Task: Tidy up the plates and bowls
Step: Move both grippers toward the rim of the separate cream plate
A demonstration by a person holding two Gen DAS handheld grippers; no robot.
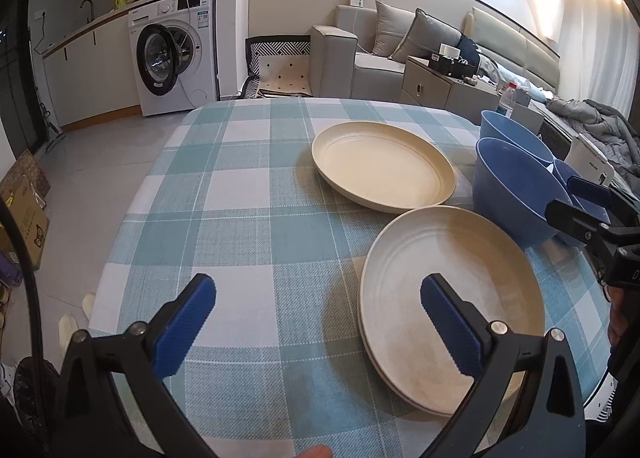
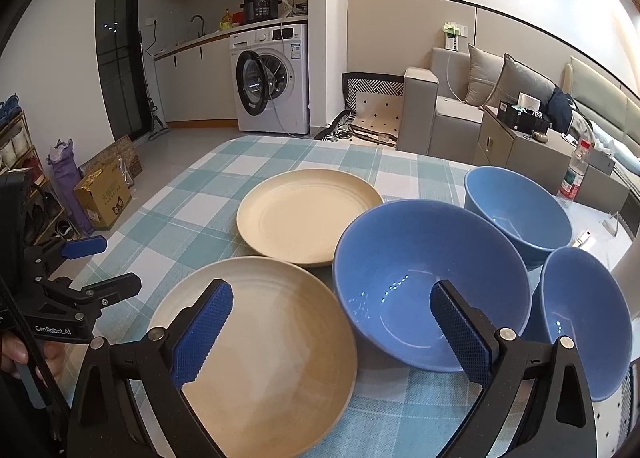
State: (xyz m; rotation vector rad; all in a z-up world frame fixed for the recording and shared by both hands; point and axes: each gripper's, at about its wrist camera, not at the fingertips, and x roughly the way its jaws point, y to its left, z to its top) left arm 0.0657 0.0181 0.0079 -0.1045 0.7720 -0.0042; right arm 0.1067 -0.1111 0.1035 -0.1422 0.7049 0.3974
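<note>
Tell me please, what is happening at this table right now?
A person holds a two-finger gripper in each hand over a checked tablecloth. Both the left gripper and the right gripper are open and hold nothing. On the table lie a near cream plate, which looks like two stacked, a far cream plate, and three blue bowls, all separate. The sorting has not visibly begun.

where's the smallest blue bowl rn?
The smallest blue bowl sits at the table's right edge in the right wrist view, just right of the big blue bowl and in front of the far blue bowl.
</note>
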